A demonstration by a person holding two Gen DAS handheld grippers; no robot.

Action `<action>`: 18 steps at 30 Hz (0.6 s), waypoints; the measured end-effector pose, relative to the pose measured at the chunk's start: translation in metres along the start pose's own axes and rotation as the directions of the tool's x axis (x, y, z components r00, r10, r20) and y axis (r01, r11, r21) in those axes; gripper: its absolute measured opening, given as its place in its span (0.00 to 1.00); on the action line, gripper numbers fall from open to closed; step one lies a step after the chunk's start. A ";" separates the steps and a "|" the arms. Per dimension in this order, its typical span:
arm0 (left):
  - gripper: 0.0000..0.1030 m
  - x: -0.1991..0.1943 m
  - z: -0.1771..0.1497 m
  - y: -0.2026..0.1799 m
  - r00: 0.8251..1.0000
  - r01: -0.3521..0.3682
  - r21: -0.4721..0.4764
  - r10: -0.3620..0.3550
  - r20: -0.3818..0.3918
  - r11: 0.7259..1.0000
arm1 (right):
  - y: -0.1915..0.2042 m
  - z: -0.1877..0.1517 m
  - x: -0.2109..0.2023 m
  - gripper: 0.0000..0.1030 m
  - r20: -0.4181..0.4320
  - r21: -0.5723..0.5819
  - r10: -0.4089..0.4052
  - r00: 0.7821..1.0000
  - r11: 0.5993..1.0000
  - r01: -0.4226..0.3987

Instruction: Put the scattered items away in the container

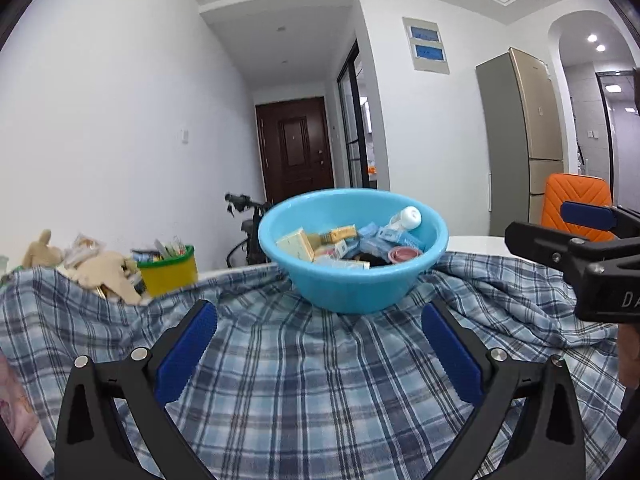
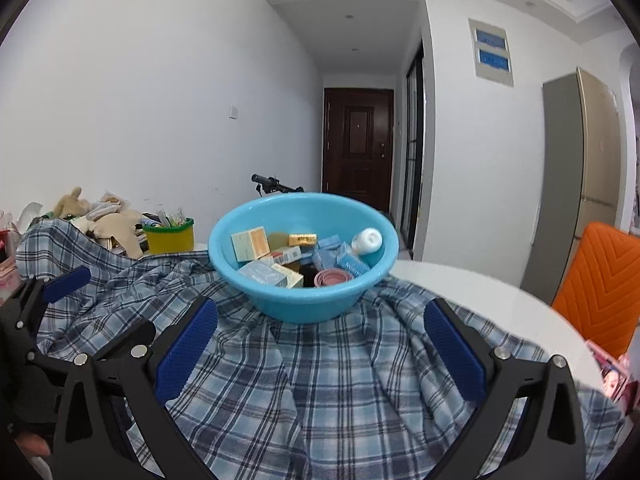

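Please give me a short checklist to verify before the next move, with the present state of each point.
1. Left gripper open and holding nothing: ok.
2. Right gripper open and holding nothing: ok.
3. Blue bowl upright on the plaid cloth: ok.
4. Boxes and white bottle lie inside the bowl, below its rim: ok.
5. Cloth in front of the bowl free of loose items: ok.
6. Whether the clutter by the yellow tub belongs to the task: cannot tell.

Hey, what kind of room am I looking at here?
Most likely the dining area of a home flat: a tall fridge by an arched doorway, a dark wooden entrance door down a hallway, and a table with a plaid cloth.
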State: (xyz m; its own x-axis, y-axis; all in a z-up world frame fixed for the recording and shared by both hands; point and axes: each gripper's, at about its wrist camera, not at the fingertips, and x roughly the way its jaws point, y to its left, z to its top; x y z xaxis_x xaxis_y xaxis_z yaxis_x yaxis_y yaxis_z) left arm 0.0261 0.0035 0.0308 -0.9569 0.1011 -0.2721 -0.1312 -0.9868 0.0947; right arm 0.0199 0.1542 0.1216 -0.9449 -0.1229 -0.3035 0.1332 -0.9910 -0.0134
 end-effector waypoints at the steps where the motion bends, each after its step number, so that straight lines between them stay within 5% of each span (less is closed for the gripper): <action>1: 1.00 0.000 -0.002 0.001 1.000 0.010 -0.017 -0.010 -0.007 1.000 | -0.001 -0.002 -0.001 1.00 0.001 0.007 -0.005 1.000 1.000 0.005; 18: 1.00 0.011 -0.021 -0.001 1.000 -0.016 -0.124 0.013 -0.022 0.992 | -0.001 -0.025 0.004 1.00 -0.004 0.031 -0.061 0.998 0.998 0.061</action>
State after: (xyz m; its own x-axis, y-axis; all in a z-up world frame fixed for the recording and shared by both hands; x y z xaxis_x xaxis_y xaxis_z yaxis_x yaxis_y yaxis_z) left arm 0.0207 0.0031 0.0078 -0.9526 0.0856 -0.2920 -0.0831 -0.9963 -0.0208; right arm 0.0237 0.1564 0.0968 -0.9501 -0.0623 -0.3056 0.0661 -0.9978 -0.0020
